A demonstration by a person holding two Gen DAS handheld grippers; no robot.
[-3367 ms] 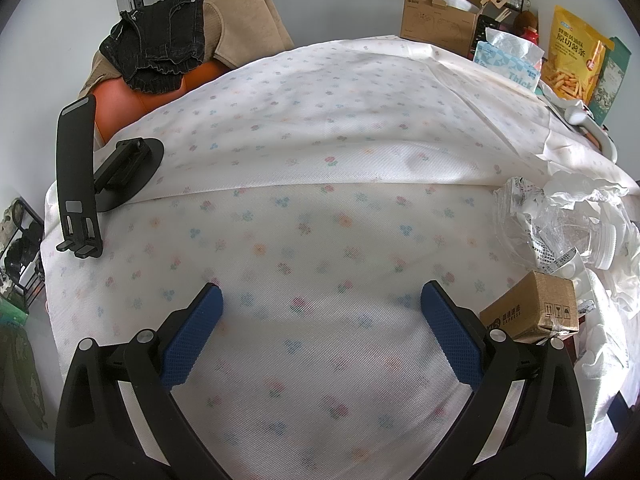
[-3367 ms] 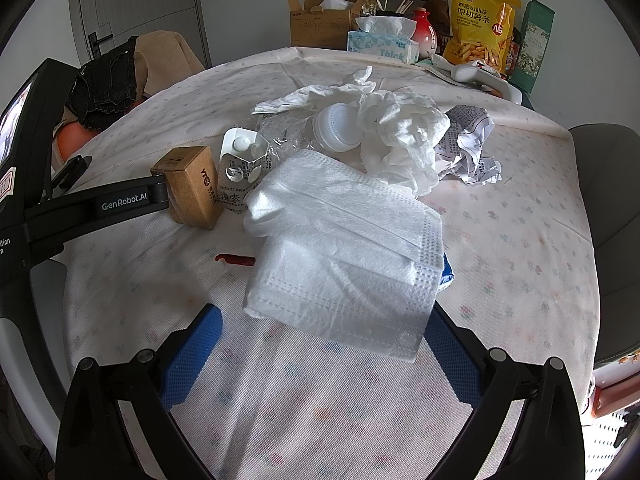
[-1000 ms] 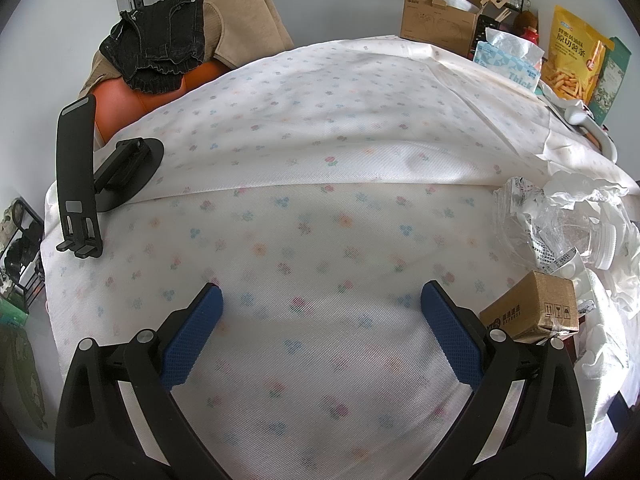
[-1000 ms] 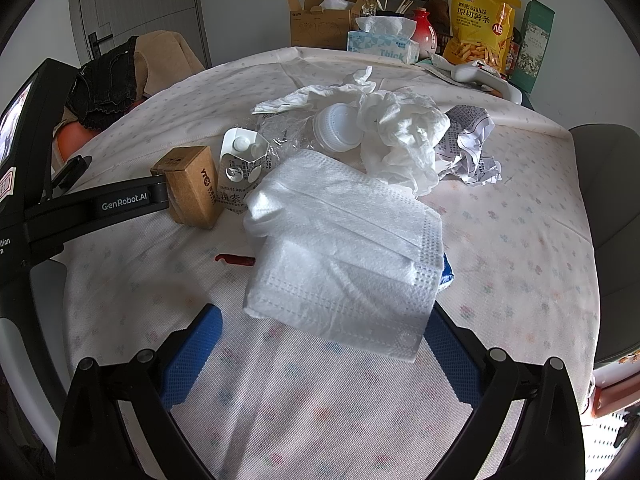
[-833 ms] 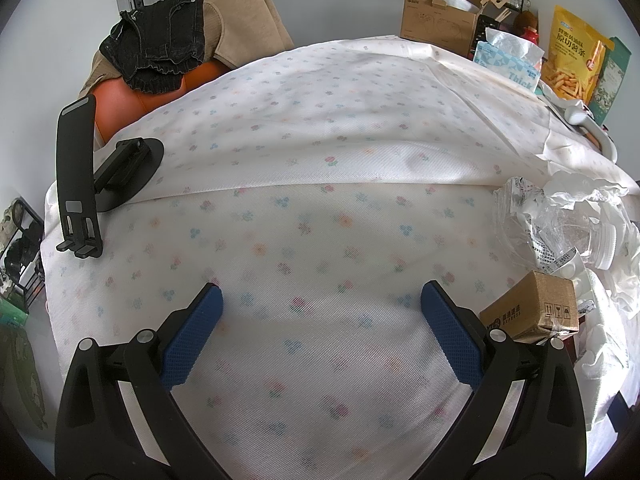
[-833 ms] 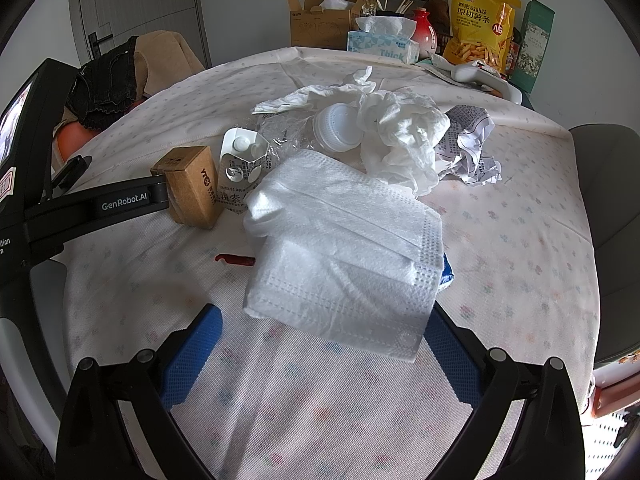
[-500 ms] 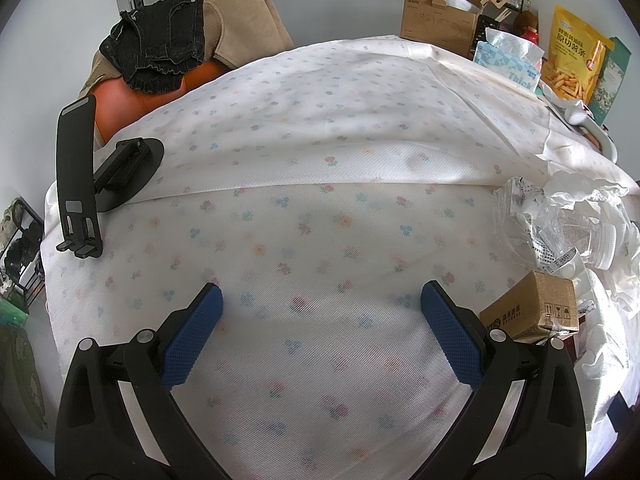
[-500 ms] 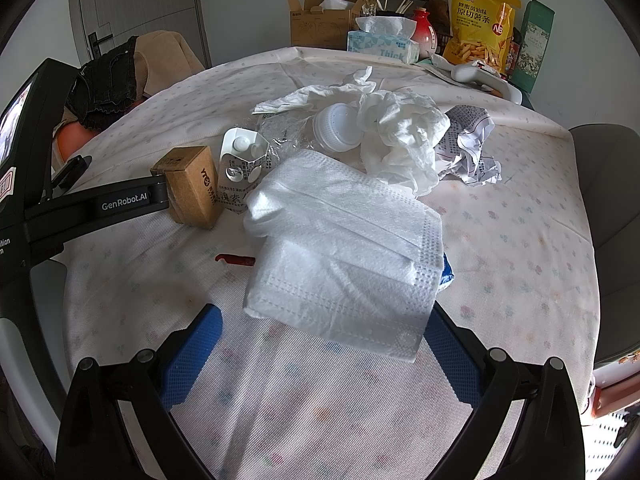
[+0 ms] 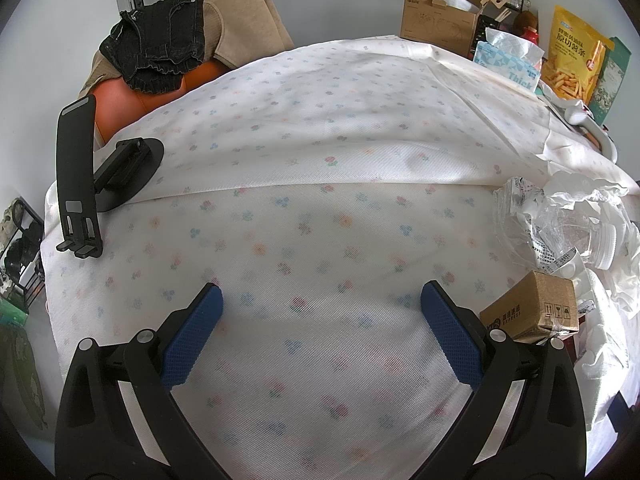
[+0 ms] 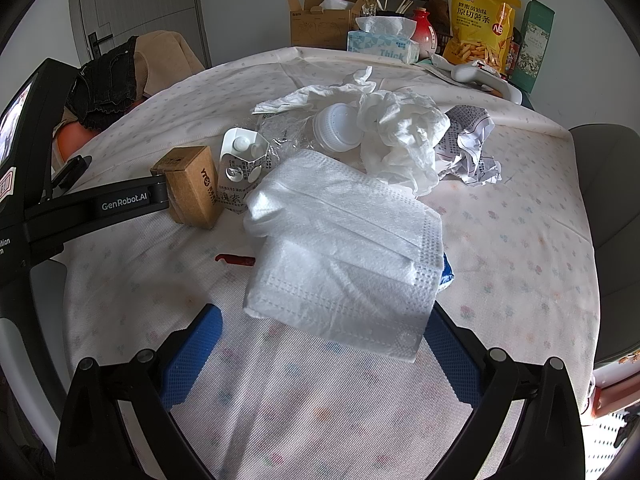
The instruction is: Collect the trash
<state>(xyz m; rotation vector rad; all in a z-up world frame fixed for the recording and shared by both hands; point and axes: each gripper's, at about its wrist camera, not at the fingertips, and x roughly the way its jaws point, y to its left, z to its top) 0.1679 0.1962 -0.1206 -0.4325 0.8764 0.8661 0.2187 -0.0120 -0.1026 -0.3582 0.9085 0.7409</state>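
A heap of trash lies on the flowered tablecloth (image 10: 520, 248): a folded white tissue wad (image 10: 344, 240), a small brown carton (image 10: 192, 186), a flattened white drink pack (image 10: 238, 172), a crushed clear bottle with white cap (image 10: 336, 126), crumpled white paper (image 10: 404, 140), a printed paper ball (image 10: 470, 148) and a red scrap (image 10: 236, 259). My right gripper (image 10: 322, 322) is open, just short of the tissue wad. My left gripper (image 9: 320, 300) is open and empty over bare cloth, with the carton (image 9: 532, 312) and the bottle (image 9: 560, 232) to its right.
A black phone stand (image 9: 80, 176) sits at the table's left edge. A cardboard box (image 10: 320, 20), tissue box (image 10: 380, 46), red jar (image 10: 424, 32) and snack bags (image 10: 480, 20) line the back. A chair with clothes (image 9: 188, 44) stands behind, a grey chair (image 10: 616, 220) at right.
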